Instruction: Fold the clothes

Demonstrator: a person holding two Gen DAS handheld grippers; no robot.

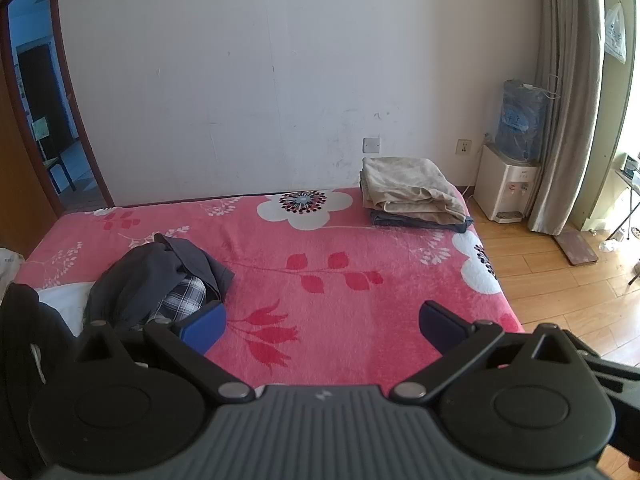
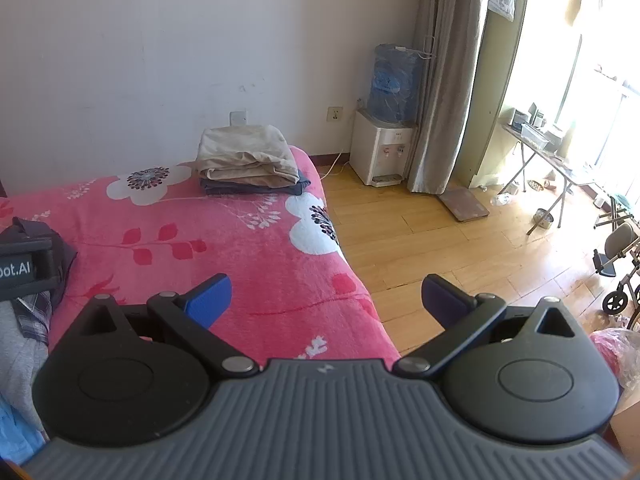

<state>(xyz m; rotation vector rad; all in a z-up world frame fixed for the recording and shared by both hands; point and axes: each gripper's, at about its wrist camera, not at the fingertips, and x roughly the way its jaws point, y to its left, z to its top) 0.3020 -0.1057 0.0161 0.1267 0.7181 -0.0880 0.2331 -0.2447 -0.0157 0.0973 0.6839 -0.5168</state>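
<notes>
With my left gripper (image 1: 322, 330) and right gripper (image 2: 326, 302) both wide apart and empty, I judge the crumpled dark grey garment (image 1: 160, 276) on the pink blanket (image 1: 340, 248) light, limp, best pinched at its hem

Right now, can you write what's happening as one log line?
left gripper: open, empty | right gripper: open, empty | dark crumpled clothes: unfolded on pink floral blanket | folded stack: far corner

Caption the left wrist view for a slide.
Open left gripper above a pink floral blanket, crumpled dark clothes at left, folded stack at the far corner.
</notes>
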